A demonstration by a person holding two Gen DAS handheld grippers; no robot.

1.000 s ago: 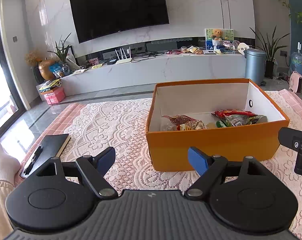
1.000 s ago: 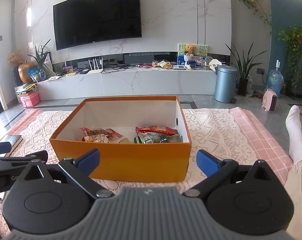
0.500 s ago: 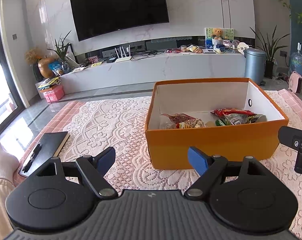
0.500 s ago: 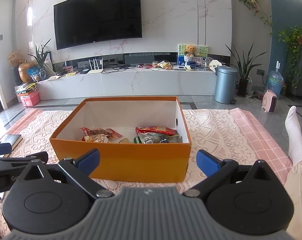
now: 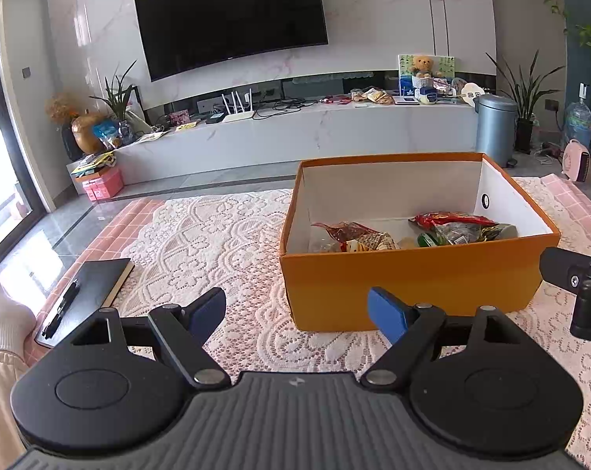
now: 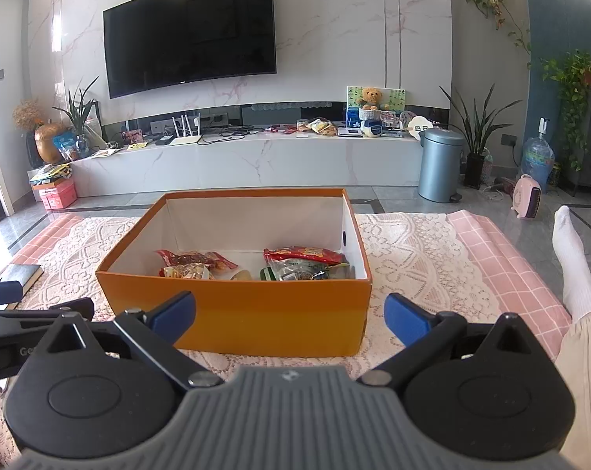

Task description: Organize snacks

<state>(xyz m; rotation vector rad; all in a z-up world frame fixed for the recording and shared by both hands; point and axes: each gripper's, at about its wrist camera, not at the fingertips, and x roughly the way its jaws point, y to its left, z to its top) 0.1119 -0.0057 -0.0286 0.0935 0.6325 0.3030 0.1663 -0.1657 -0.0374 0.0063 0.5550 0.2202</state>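
- My left gripper (image 5: 297, 311) hangs low over the lace cloth (image 5: 217, 243), aimed at the near left corner of the orange box (image 5: 412, 278); its blue pads (image 5: 385, 313) stand wide apart with nothing between them.
- My right gripper (image 6: 289, 315) sits level and faces the long front wall of the box square on, pads spread wide and empty too.
- Both stop short of the box, neither touching it.
- In the right wrist view, the left gripper's black frame pokes in at the lower left edge, just beside my right one.
- The snacks lie inside the box, on its floor toward the near wall: a red packet (image 6: 303, 252) over a dark green-and-clear packet (image 6: 301, 268) on the right, a reddish clear packet (image 6: 195, 258) with a yellow-patterned one (image 6: 185, 272) on the left, and a small pale piece (image 6: 242, 275) between them. That makes four packets I can count; the front wall hides their lower parts.
- One black notebook (image 5: 87, 290) with one pen (image 5: 60, 307) on it lies on the cloth's left edge, well apart from the box.
- One white-socked foot (image 6: 573, 258) rests on the pink checked mat (image 6: 503, 266) to the right, one (image 5: 3, 313) to the left.
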